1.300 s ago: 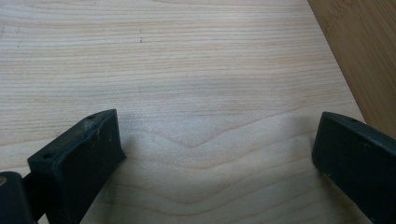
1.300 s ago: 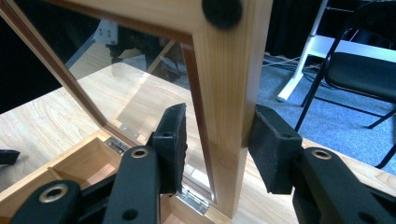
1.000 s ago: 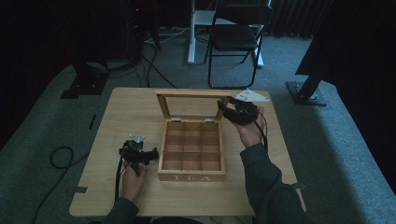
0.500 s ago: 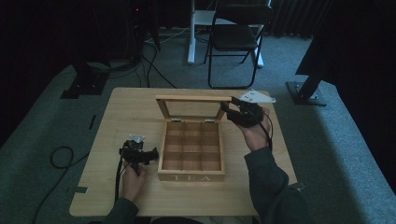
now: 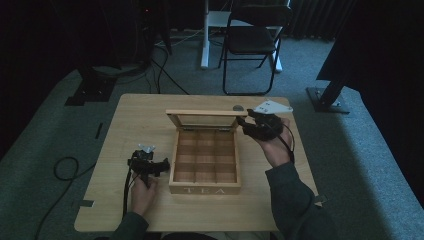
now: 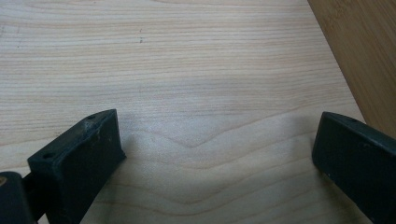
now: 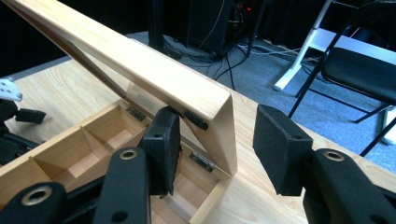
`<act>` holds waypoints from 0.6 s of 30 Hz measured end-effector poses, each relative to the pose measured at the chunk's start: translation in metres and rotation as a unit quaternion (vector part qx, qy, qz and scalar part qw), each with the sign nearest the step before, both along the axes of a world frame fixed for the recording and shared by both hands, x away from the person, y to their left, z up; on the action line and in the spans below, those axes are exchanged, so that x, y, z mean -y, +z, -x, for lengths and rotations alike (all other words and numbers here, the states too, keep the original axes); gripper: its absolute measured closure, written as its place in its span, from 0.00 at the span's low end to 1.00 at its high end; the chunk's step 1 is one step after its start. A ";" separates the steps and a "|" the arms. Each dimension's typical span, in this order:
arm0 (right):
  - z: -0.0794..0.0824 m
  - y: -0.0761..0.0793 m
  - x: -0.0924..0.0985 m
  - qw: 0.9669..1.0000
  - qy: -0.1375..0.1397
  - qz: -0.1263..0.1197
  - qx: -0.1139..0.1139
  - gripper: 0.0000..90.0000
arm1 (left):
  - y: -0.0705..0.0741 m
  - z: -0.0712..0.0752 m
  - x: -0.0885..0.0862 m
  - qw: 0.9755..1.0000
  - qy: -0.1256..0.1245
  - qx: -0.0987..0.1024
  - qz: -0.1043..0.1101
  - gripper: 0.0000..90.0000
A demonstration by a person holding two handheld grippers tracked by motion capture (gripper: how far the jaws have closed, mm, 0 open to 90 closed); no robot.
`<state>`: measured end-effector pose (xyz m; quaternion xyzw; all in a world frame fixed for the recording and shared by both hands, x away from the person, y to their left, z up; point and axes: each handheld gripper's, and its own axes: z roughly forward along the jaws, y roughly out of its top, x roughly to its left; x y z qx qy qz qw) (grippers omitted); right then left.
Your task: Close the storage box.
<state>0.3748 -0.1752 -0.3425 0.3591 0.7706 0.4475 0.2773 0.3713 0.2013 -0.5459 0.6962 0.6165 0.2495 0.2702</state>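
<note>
Your right gripper (image 5: 246,122) sits at the lid's (image 5: 202,113) right end, about one o'clock from the middle of the tea box (image 5: 205,162). The box stands at the centre of the table (image 5: 130,117), its nine compartments bare as far as you can see from above, with the lid raised and leaning back on its hinges.

In the right gripper view the jaws straddle the lid's (image 7: 140,60) corner: one pad (image 7: 163,140) is tucked inside under the frame, the other (image 7: 280,149) stands clear of the outer edge, with wood between them but no squeeze. The jaws have just been opening, so that gripper is released, not grasping.

The step in hand looks like letting go of the opened lid. To do it well, keep the inner pad from dragging on the small black catch by the hinge, and draw the gripper straight off toward three o'clock rather than upward, so that you don't tip the lid forward again. Check that the lid rests on its own before you clear it fully; it leans only a little past upright.

Your left gripper (image 5: 150,165) lies at nine o'clock of the box, jaws spread wide over bare table (image 6: 196,84), holding nothing. If the box slides, bring it against the left wall as a brace.
</note>
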 end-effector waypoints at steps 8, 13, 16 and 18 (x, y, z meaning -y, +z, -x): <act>0.008 -0.005 0.001 1.000 0.004 -0.004 -0.010 0.57 | 0.000 0.000 0.000 1.000 -0.001 -0.001 -0.001 0.02; 0.014 -0.009 0.002 1.000 0.007 -0.010 -0.015 0.57 | 0.000 0.000 0.000 1.000 0.001 0.001 0.001 0.02; 0.016 -0.011 0.003 1.000 0.008 -0.016 -0.017 0.57 | 0.000 0.000 0.000 1.000 0.001 0.001 0.002 0.02; 0.018 -0.014 0.003 1.000 0.008 -0.023 -0.020 0.57 | 0.000 0.000 0.000 1.000 0.001 0.001 0.002 0.02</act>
